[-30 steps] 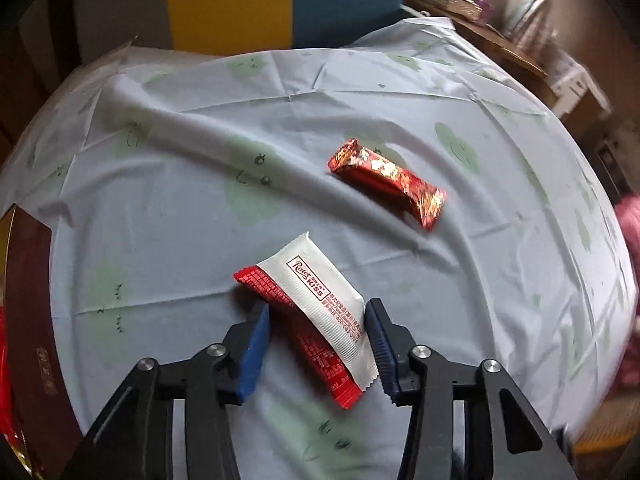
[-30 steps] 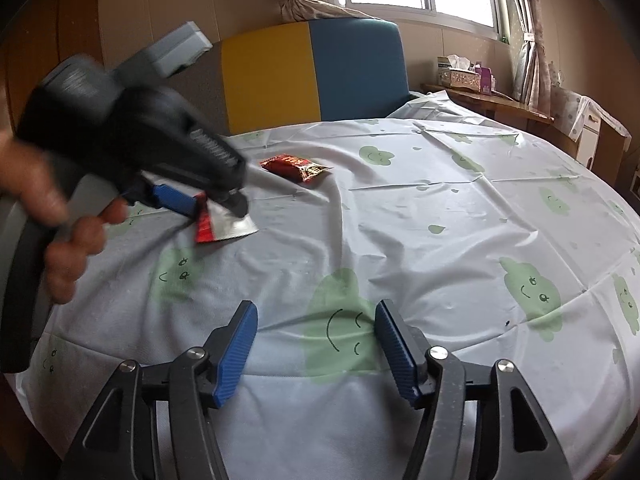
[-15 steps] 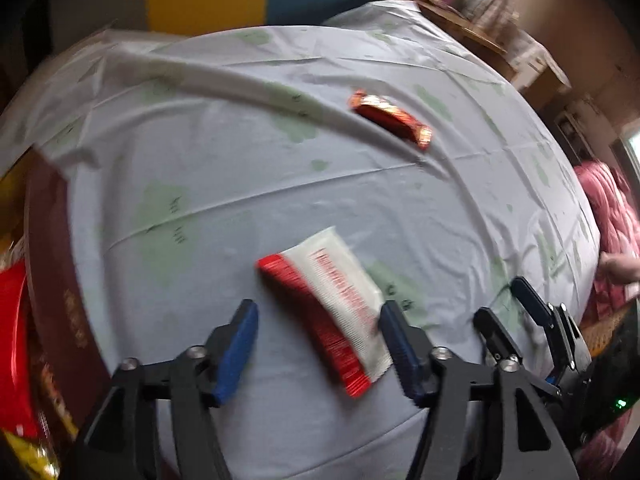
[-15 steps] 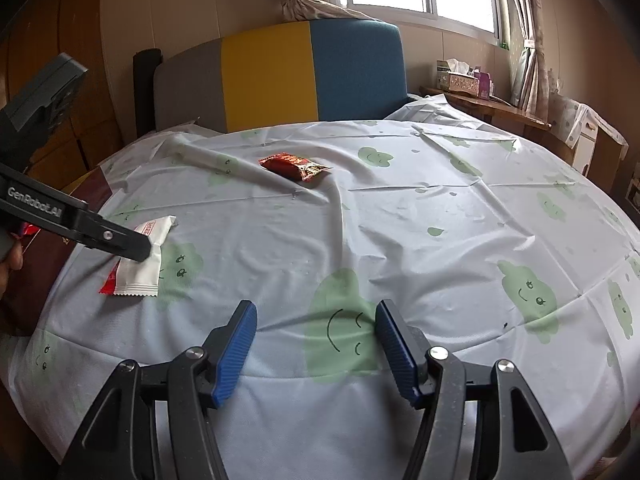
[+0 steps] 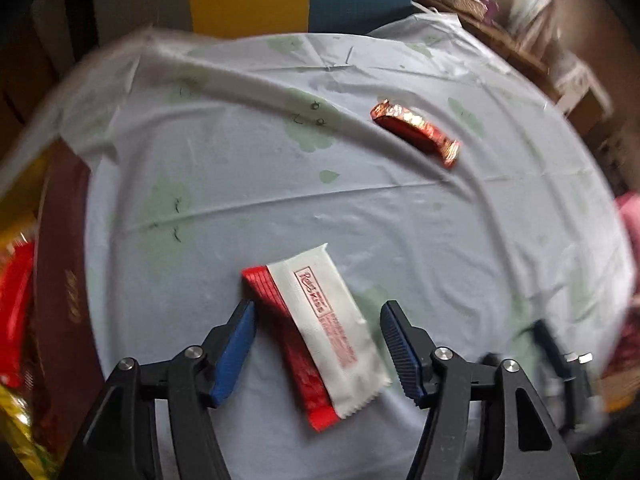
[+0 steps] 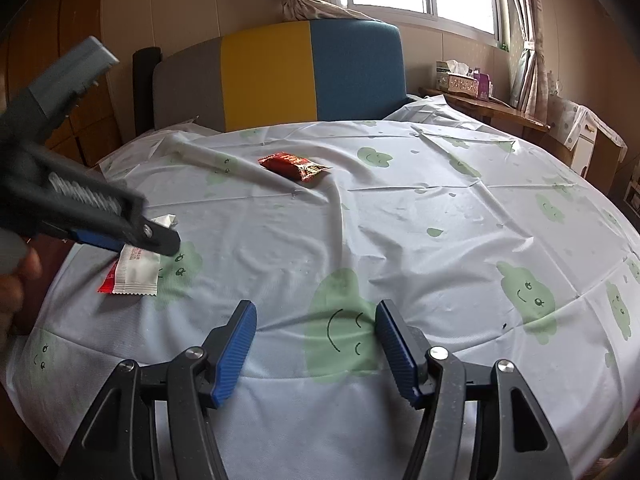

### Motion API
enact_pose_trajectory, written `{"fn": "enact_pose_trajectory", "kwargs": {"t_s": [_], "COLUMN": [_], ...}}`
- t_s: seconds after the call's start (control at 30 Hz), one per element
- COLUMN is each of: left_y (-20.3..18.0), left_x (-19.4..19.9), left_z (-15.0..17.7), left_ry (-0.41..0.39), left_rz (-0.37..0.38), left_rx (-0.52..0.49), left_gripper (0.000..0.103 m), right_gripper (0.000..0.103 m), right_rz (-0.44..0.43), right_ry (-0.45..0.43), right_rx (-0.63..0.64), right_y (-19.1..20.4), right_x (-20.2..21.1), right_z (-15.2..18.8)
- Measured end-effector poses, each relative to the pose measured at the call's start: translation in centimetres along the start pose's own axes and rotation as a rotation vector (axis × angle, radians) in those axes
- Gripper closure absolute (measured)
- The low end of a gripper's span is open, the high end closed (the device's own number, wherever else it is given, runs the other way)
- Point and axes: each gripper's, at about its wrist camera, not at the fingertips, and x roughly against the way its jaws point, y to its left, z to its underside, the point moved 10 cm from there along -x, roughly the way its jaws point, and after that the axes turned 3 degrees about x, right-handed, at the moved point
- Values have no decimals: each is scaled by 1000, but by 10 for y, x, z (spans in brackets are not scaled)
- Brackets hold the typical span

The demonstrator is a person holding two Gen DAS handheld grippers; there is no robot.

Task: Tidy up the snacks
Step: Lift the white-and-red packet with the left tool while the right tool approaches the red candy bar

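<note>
A white and red snack packet [image 5: 320,328] lies flat on the tablecloth. My left gripper [image 5: 318,340] is open, one finger on each side of the packet, close above it. The packet also shows in the right wrist view [image 6: 134,274], partly under the left gripper [image 6: 132,240]. A shiny red snack bar [image 5: 416,132] lies farther back on the cloth; in the right wrist view it [image 6: 294,165] lies near the sofa side. My right gripper [image 6: 316,344] is open and empty, low over the table's near edge.
A dark red box [image 5: 60,288] with red and yellow snack packs [image 5: 14,280] stands at the table's left edge. The pale tablecloth [image 6: 400,220] has green cloud prints and creases. A yellow and blue sofa back [image 6: 312,76] stands behind the table.
My left gripper opened, pulled away from the white packet, then came back over it; the packet now lies between its open fingers. The right gripper stayed still.
</note>
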Motion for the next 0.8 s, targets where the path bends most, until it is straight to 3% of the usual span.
{"fn": "enact_pose_trajectory", "kwargs": {"t_s": [0.03, 0.13, 0.23, 0.37, 0.43, 0.47, 0.5, 0.8], "left_y": [0, 3, 14, 20, 22, 22, 22, 18], "left_x": [1, 10, 17, 20, 23, 22, 22, 21], "left_z": [1, 10, 22, 35, 40, 40, 40, 40], "left_ry": [-18, -58, -100, -167, -186, -195, -201, -259], "left_rz": [-20, 3, 70, 104, 118, 125, 129, 143], "left_rx": [-21, -54, -47, -73, -69, -64, -56, -47], "left_gripper": [52, 60, 60, 59, 58, 58, 58, 58], "right_gripper": [39, 39, 39, 39, 43, 51, 55, 57], "right_rz": [0, -2, -2, -18, -58, -84, -99, -166], "right_ry": [0, 1, 13, 83, 147, 165, 179, 183], "right_rx": [-1, -1, -1, 14, 1, -9, -17, 39], "right_y": [0, -1, -1, -2, -3, -4, -6, -4], "right_x": [0, 0, 0, -2, -4, -6, -8, -48], "right_z": [0, 0, -1, -4, -9, -14, -19, -104]}}
